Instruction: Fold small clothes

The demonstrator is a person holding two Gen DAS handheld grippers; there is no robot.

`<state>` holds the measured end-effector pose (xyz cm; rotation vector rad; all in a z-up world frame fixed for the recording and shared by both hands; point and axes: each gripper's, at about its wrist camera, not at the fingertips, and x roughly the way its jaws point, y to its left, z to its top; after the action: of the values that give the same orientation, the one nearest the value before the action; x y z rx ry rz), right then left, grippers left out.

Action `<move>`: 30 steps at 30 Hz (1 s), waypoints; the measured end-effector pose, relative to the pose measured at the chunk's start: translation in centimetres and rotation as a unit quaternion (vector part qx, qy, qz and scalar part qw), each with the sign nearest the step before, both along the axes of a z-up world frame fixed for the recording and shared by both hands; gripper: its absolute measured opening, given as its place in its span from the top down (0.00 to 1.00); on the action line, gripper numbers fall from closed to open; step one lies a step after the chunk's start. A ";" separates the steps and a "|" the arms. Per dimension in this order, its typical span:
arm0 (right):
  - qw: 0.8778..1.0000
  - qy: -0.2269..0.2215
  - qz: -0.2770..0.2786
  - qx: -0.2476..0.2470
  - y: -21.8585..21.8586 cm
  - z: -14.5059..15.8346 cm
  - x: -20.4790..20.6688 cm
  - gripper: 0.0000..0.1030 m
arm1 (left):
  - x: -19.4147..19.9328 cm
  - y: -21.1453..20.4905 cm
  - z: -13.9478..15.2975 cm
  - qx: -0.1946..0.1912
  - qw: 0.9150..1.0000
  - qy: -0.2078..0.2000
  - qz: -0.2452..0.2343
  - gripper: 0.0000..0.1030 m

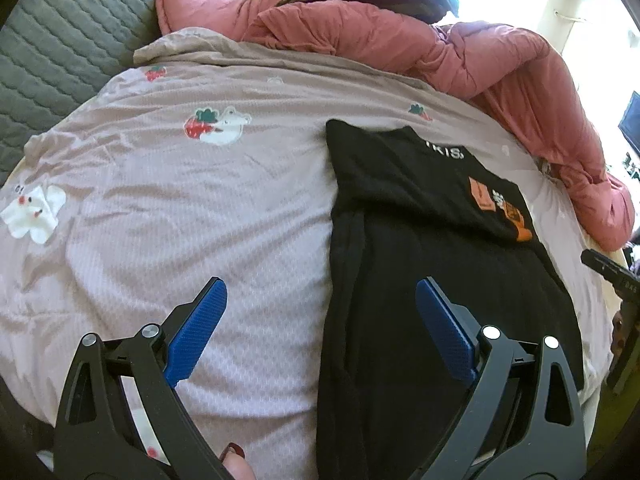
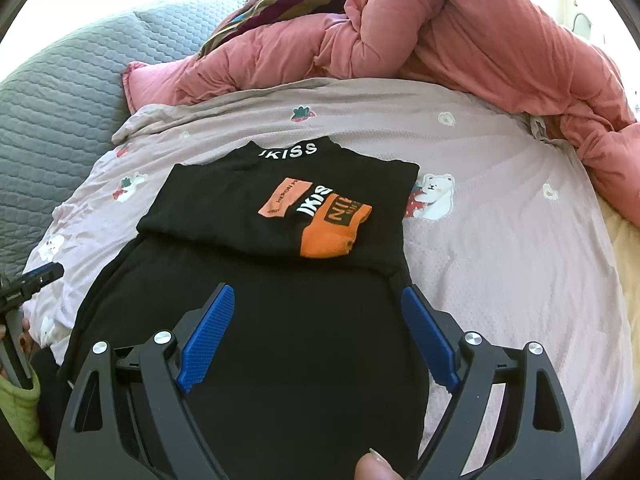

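Note:
A black top point(image 2: 280, 320) with white lettering and an orange print lies flat on the pink bedsheet point(image 2: 500, 280), its sides folded in and its upper part doubled over toward me. My right gripper point(image 2: 316, 300) hovers open above the middle of the garment, blue pads point(image 2: 208, 336) wide apart with nothing between them. In the left wrist view the same black top point(image 1: 440, 280) fills the right half. My left gripper point(image 1: 320, 292) is open over its left edge, one blue pad point(image 1: 196, 332) above the sheet and the other above the cloth. Each view catches the other gripper at its edge.
A bunched pink duvet point(image 2: 460, 32) lies along the far side of the bed, with striped fabric point(image 2: 280, 4) behind it. A grey quilted cover point(image 1: 68, 32) sits at the left. A fingertip point(image 2: 372, 466) shows at the bottom edge. The printed pink bedsheet point(image 1: 180, 200) spreads left of the garment.

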<state>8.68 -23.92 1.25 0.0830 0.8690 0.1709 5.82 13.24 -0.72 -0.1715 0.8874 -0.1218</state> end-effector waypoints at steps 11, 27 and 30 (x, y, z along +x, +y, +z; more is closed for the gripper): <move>1.000 0.010 0.021 0.004 0.6 -0.9 -3.1 0.18 | -3.4 0.3 -2.4 -0.036 0.998 0.047 -0.021 0.39; 0.998 0.035 0.042 -0.005 1.0 -2.9 -6.2 0.18 | -6.7 -0.6 -5.6 -0.049 0.994 0.099 -0.025 0.76; 0.998 0.036 0.042 -0.004 0.8 -2.9 -6.5 0.18 | -6.7 0.0 -5.6 -0.055 0.993 0.100 -0.018 0.91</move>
<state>2.14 -23.09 -1.67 0.0446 0.9459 0.2438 -0.90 13.20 -6.35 -0.2742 1.0839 -0.1907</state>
